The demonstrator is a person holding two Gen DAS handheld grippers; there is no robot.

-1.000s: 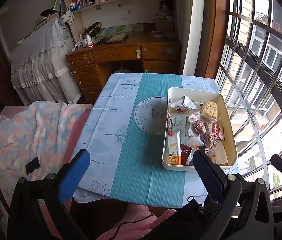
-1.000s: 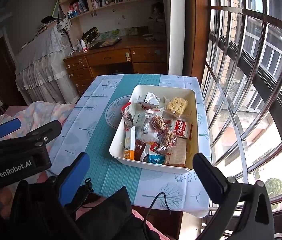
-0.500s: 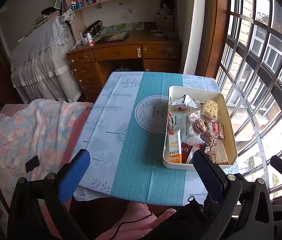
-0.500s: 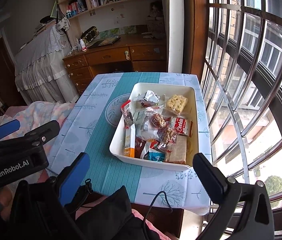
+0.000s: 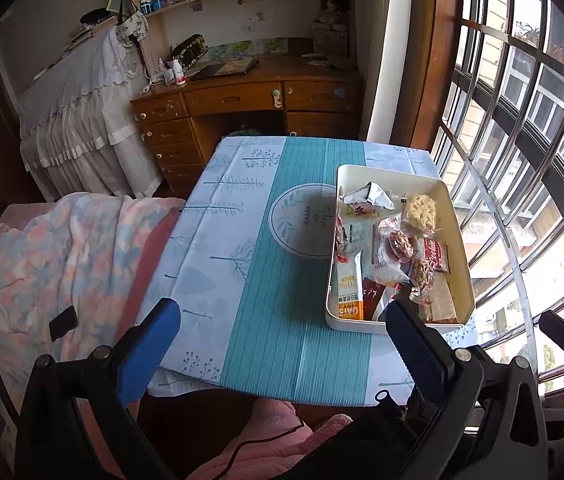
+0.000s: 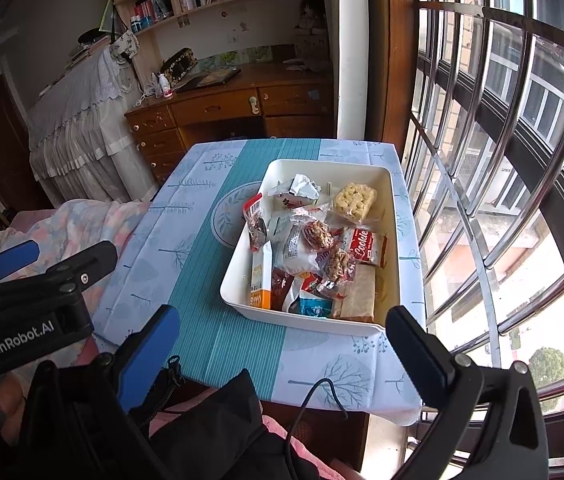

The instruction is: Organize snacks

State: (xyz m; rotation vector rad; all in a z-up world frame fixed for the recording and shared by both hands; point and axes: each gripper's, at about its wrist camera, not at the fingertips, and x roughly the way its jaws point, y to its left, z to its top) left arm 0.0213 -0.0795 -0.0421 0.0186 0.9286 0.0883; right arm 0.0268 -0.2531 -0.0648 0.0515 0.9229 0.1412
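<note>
- Snacks (image 6: 314, 248) lie heaped in white tray (image 6: 241, 276), on the desk (image 5: 257, 288) at its window side.
- Left tool (image 5: 282, 344): jaws spread wide, empty, hovering near the desk's front edge.
- Right tool (image 6: 282, 344): same, short of the tray.
- Risk: wrappers overlap; a pinch may lift two packets or slip on crinkled film.
- Risk: tray may slide toward the desk's edge if nudged.

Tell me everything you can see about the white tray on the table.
The tray is a white, rounded-corner rectangular bin, plastic-looking, with plain upright walls. It sits flat on the tablecloth at the table's window side, and holds a loose pile of wrapped snacks. Neither gripper touches it.
</note>
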